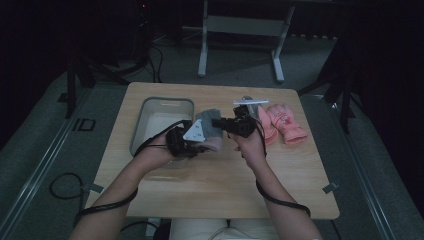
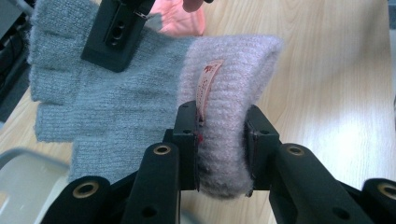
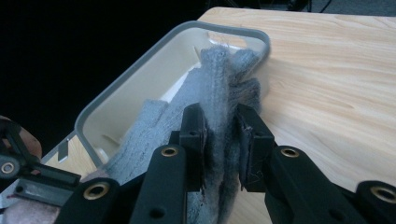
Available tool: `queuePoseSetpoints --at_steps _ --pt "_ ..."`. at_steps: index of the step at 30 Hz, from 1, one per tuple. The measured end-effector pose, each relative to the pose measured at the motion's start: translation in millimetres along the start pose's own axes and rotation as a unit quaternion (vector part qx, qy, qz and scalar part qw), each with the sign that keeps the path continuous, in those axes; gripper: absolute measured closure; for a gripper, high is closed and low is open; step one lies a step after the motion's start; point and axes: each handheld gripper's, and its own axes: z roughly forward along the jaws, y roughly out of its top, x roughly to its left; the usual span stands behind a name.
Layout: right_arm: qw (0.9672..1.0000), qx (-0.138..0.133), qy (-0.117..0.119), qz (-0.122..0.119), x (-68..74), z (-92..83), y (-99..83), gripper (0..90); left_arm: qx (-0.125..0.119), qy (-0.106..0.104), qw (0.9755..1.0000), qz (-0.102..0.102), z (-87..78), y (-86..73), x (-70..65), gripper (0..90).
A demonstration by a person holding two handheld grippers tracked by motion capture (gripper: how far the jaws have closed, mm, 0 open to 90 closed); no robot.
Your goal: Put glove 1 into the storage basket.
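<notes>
A grey knit glove (image 1: 209,125) with a pale pink cuff (image 2: 229,70) hangs stretched between my two grippers, above the wooden table (image 1: 215,190) and just right of the bin. My left gripper (image 2: 220,149) is shut on the folded cuff, beside its small label. In the high view it sits under its grey plate (image 1: 194,132). My right gripper (image 3: 220,144) is shut on the grey finger end of the glove (image 3: 219,70). The right gripper (image 1: 222,123) comes in from the right, and one of its black fingers (image 2: 114,35) lies on the grey knit.
A pale plastic bin (image 1: 150,107) stands at the table's left, its rim (image 3: 121,84) right behind the glove. A pair of pink gloves (image 1: 282,122) lies at the right, with a light flat object (image 1: 250,102) behind them. Cables trail off both forearms.
</notes>
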Motion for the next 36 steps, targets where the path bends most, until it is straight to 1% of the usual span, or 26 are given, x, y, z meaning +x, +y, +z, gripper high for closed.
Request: queuePoseSetpoints --at_steps 2,7,9,11,12,15,17,19,20,23,24,26,27,29,30,31,32,34,35,36 --pt "1.0 0.001 0.0 -0.006 4.6 6.9 4.0 74.9 0.008 0.004 0.9999 -0.009 -4.9 -4.7 3.3 70.4" --pt "0.9998 0.007 0.016 -0.011 16.4 26.1 12.4 74.9 0.015 0.015 0.9996 -0.016 -17.6 -20.9 9.1 70.4" --pt "0.9997 0.008 0.02 -0.015 21.7 35.2 15.5 74.9 0.02 0.015 0.9995 -0.021 -22.0 -28.7 13.9 70.4" --pt "0.9994 0.015 0.025 -0.02 27.1 47.8 18.5 75.0 0.026 0.013 0.999 -0.033 -24.9 -38.0 18.8 70.3" --pt "0.9992 0.02 0.027 -0.022 29.4 53.5 19.8 75.0 0.033 0.015 0.9989 -0.03 -26.3 -42.7 20.1 70.3" --pt "0.9986 0.027 0.038 -0.024 36.4 70.6 23.1 75.0 0.04 0.013 0.9986 -0.031 -33.8 -56.8 27.2 70.2" --pt "0.9983 0.03 0.043 -0.024 41.0 81.2 24.4 75.0 0.045 0.012 0.9983 -0.034 -39.1 -64.9 31.8 70.3" --pt "0.9981 0.032 0.05 -0.019 43.7 91.8 25.1 75.0 0.053 0.015 0.9979 -0.033 -42.2 -71.6 36.2 70.2" --pt "0.998 0.033 0.051 -0.019 44.4 96.7 25.2 75.0 0.057 0.014 0.9975 -0.039 -42.9 -74.5 38.7 70.3" --pt "0.9973 0.042 0.058 -0.016 45.0 111.1 25.8 75.0 0.069 0.013 0.9962 -0.052 -39.7 -82.4 42.1 70.3" --pt "0.997 0.047 0.058 -0.016 45.2 115.8 26.2 75.0 0.072 0.016 0.9958 -0.053 -37.4 -84.9 42.5 70.3" --pt "0.9969 0.052 0.056 -0.016 46.0 124.4 27.5 75.0 0.077 0.015 0.9951 -0.06 -32.5 -90.1 45.9 70.3" --pt "0.9969 0.055 0.055 -0.017 46.1 128.3 28.0 75.0 0.081 0.016 0.9948 -0.06 -30.5 -91.8 47.3 70.3" --pt "0.997 0.058 0.049 -0.016 46.0 135.4 28.7 75.0 0.089 0.013 0.994 -0.063 -25.2 -95.8 52.6 70.4" --pt "0.997 0.061 0.045 -0.016 45.5 139.5 28.7 75.0 0.099 0.012 0.9932 -0.061 -21.4 -97.6 56.3 70.4" --pt "0.997 0.065 0.038 -0.019 44.8 145.0 28.6 75.0 0.103 0.007 0.9927 -0.062 -18.5 -98.9 59.1 70.4" --pt "0.9967 0.071 0.034 -0.018 43.6 149.2 28.3 75.0 0.109 0.008 0.992 -0.063 -15.3 -100.0 61.6 70.4" --pt "0.9964 0.079 0.028 -0.013 39.9 156.7 27.6 75.0 0.12 0.005 0.9909 -0.061 -9.0 -101.8 64.2 70.4" --pt "0.9959 0.085 0.027 -0.01 38.6 159.3 27.6 74.9 0.127 0.007 0.9902 -0.057 -4.0 -102.7 64.6 70.4" --pt "0.9954 0.092 0.023 -0.011 36.7 163.2 27.2 74.8 0.133 0.006 0.9896 -0.055 -0.3 -103.3 64.5 70.4"
